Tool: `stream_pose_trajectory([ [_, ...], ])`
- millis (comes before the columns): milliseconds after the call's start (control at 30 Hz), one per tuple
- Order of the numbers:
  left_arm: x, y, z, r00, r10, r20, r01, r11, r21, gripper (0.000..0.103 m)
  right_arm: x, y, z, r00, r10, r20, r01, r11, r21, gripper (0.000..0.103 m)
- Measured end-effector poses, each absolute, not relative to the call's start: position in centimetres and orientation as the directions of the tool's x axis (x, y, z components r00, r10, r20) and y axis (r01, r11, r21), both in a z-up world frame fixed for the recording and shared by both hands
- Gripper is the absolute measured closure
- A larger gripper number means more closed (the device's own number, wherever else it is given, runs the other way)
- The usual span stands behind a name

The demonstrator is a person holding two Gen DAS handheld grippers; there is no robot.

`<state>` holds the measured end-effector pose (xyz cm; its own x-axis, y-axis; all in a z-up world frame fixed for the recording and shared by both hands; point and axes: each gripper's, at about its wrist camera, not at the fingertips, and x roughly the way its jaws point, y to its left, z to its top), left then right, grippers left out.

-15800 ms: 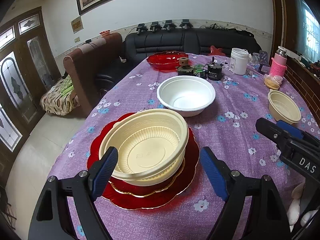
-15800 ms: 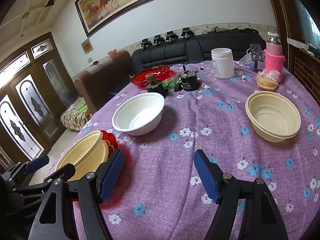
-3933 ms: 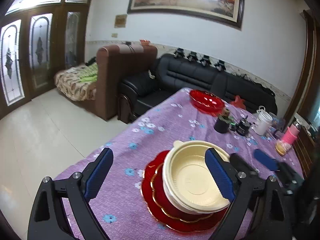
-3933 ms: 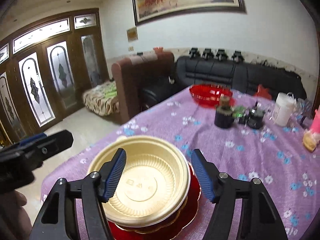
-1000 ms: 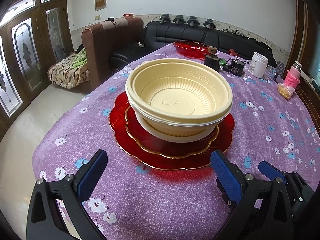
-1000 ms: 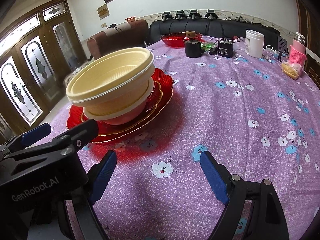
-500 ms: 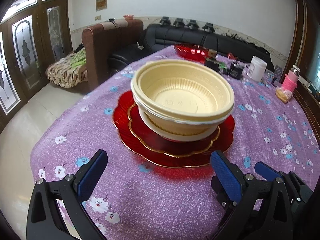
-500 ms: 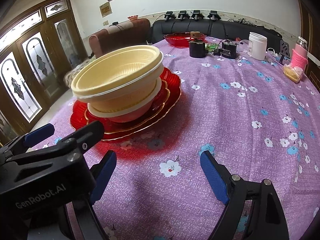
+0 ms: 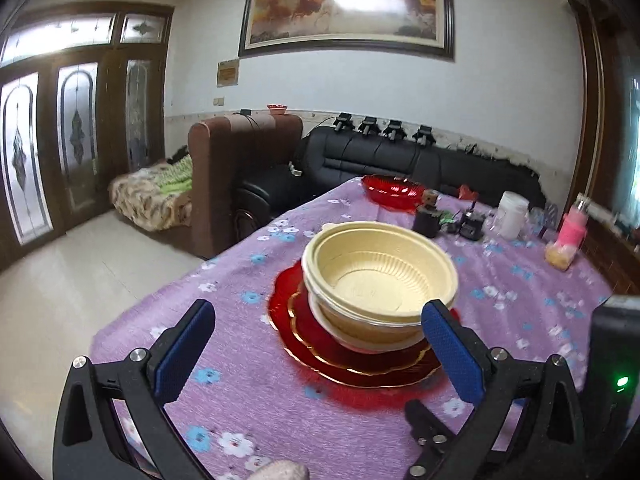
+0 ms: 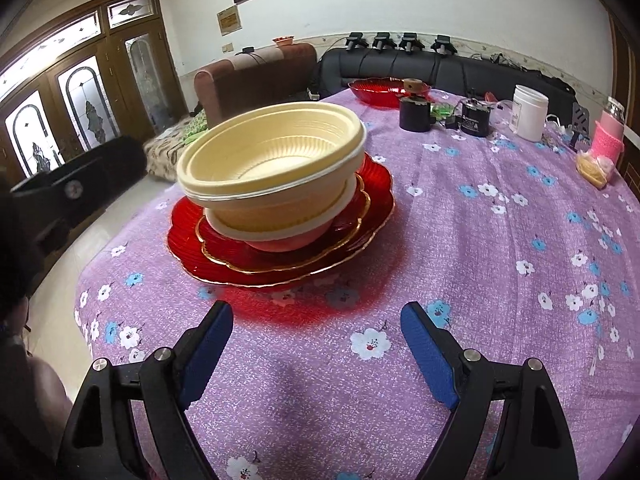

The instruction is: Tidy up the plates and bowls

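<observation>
Here: both hand-held grippers spread, empty | bowl stack (image 10: 276, 184) hides plate centres (image 10: 280, 264)

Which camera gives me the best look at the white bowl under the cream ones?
The right wrist view: the white bowl shows side-on under the cream bowls. In the left wrist view only its rim shows.

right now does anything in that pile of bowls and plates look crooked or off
Slightly. The cream bowls sit tilted in the white bowl, rims not level, and the stack sits off-centre on the red plates, toward their left side. Nothing is spilled or broken.
</observation>
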<state>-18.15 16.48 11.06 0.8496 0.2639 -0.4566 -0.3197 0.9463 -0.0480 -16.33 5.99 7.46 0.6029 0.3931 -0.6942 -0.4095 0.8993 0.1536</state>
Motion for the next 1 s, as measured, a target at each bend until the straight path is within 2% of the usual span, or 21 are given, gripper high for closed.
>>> stream_pose_trajectory([
  [100,-18.1,16.5,10.9,0.846,0.270,-0.460,-0.320,0.947,-0.033,0.000,-16.3,6.0,7.7,0.606,0.397,-0.689,-0.413,0.898,0.154,0.014],
  [333,-17.1,17.0,10.0,0.808,0.199,-0.554,-0.288,0.954,-0.078,0.000,-16.4,6.1,7.6,0.600,0.401,-0.692,-0.414,0.896,0.160,0.014],
  [1000,-16.6,16.4,8.1,0.740,0.167,-0.651,-0.262,0.964,-0.051,0.000,-15.9,6.2,6.7,0.571,0.400,-0.717,-0.409,0.896,0.174,0.012],
])
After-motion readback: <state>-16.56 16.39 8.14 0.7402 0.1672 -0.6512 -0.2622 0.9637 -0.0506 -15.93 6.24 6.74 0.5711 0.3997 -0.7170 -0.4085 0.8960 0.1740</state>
